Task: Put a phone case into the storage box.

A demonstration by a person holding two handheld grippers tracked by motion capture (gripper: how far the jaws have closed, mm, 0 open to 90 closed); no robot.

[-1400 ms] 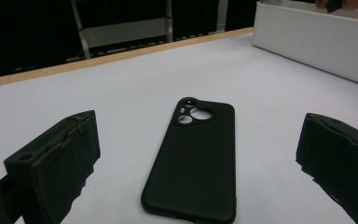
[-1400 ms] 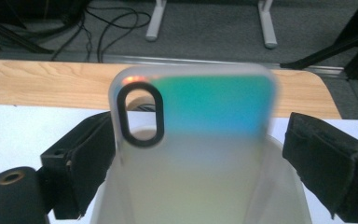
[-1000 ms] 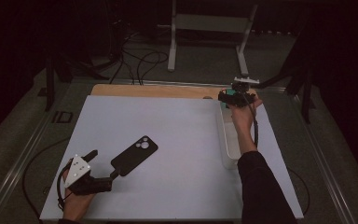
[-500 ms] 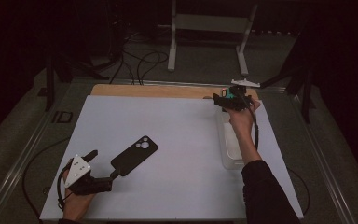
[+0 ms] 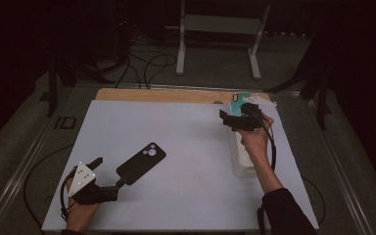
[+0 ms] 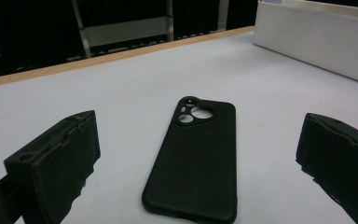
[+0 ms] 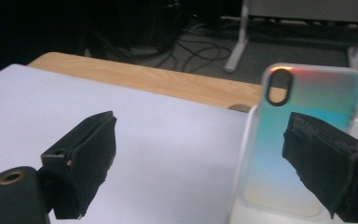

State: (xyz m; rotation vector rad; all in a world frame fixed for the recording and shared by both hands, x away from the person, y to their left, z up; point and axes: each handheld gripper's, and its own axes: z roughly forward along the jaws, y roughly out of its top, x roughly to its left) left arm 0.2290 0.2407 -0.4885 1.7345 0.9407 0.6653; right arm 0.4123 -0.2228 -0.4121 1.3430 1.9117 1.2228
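i'm lining up the left gripper (image 5: 108,175), fingers wide, on the black phone case (image 6: 193,158) flat on the table (image 5: 186,142); next, close in. right gripper (image 7: 205,163) hangs wide by the iridescent case (image 7: 303,140) in the white bin (image 5: 240,169).

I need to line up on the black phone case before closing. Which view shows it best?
The left gripper view: the black phone case lies flat, camera cutout up, between the open jaws of the left gripper. In the high view it is small and dim, ahead of that gripper.
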